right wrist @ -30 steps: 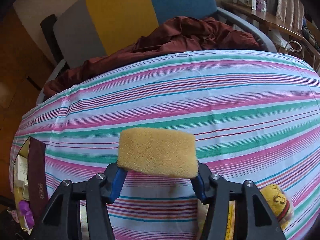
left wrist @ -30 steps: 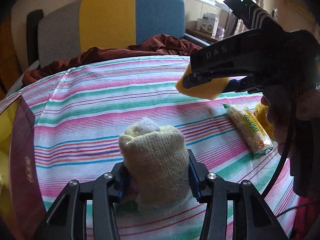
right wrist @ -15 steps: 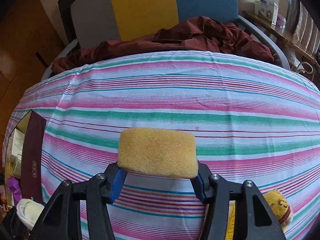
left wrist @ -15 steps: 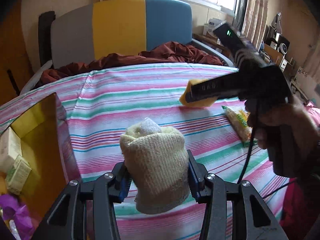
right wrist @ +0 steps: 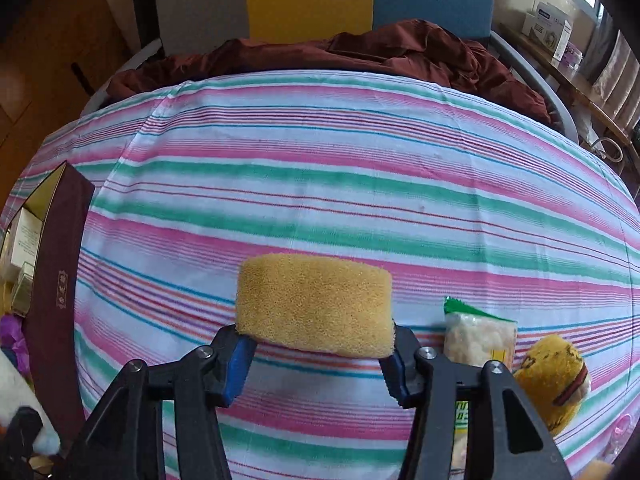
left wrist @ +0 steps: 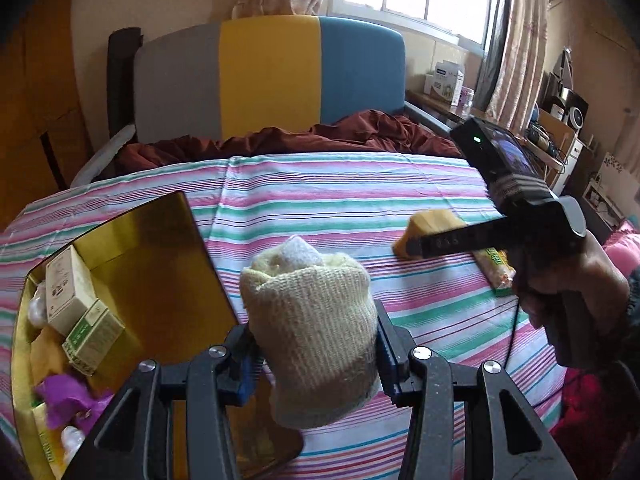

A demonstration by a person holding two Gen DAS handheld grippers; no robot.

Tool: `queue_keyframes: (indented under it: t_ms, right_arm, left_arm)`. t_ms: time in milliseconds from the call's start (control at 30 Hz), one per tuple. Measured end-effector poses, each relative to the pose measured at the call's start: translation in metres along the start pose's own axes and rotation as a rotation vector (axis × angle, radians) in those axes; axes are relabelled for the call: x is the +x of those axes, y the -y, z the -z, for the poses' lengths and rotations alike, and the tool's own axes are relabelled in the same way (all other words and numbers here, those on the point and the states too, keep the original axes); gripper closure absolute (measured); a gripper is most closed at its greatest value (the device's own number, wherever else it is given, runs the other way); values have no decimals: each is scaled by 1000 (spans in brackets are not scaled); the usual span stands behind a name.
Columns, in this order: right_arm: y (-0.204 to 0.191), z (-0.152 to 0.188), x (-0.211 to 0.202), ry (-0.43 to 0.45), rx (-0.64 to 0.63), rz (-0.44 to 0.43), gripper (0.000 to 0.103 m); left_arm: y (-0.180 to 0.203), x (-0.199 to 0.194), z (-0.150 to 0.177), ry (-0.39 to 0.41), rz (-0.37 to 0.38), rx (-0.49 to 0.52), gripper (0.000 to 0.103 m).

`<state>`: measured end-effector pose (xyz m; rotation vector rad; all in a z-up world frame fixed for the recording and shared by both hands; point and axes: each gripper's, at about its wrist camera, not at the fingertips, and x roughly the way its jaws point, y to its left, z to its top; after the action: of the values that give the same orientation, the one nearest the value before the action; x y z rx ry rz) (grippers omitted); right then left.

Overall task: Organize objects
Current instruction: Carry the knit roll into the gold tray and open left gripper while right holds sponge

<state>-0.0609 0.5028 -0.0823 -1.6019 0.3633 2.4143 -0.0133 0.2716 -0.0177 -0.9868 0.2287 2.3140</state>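
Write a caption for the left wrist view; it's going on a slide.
Left gripper holds a rolled cream sock beside the open gold-lined box; right gripper carries a yellow sponge.

Left gripper [left wrist: 316,354] fingers clamped on a load, right gripper [right wrist: 316,354] likewise, angled downward

No lettering reads clearly. Ahead-right of the right gripper's fingers, the snack packet [right wrist: 478,336] carries green print too blurred to make out. Left of them, the maroon box [right wrist: 60,292] bears a small gold emblem, illegible.
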Motion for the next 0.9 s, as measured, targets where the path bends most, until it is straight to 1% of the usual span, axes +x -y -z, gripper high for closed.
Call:
queue_keyframes:
  t_ms: [133, 267, 433, 633, 733, 900]
  right_arm:
    - [-21, 16, -7, -29, -59, 7, 48]
    - [-34, 35, -12, -32, -96, -10, 48]
    - [-32, 46, -18, -4, -78, -49, 48]
    - [-35, 45, -30, 54, -81, -101, 48]
    - [-40, 46, -26, 43, -102, -77, 48]
    - [-46, 48, -20, 25, -134, -46, 48]
  left_arm:
    - [-18, -7, 2, 11, -20, -30, 55]
    - [-34, -14, 6, 17, -36, -62, 55]
    - [-49, -23, 11, 28, -57, -86, 55]
    - [-79, -34, 20, 25, -70, -147, 55]
    - [-102, -40, 26, 17, -84, -202, 55]
    - [-150, -52, 45, 1, -157, -288, 55]
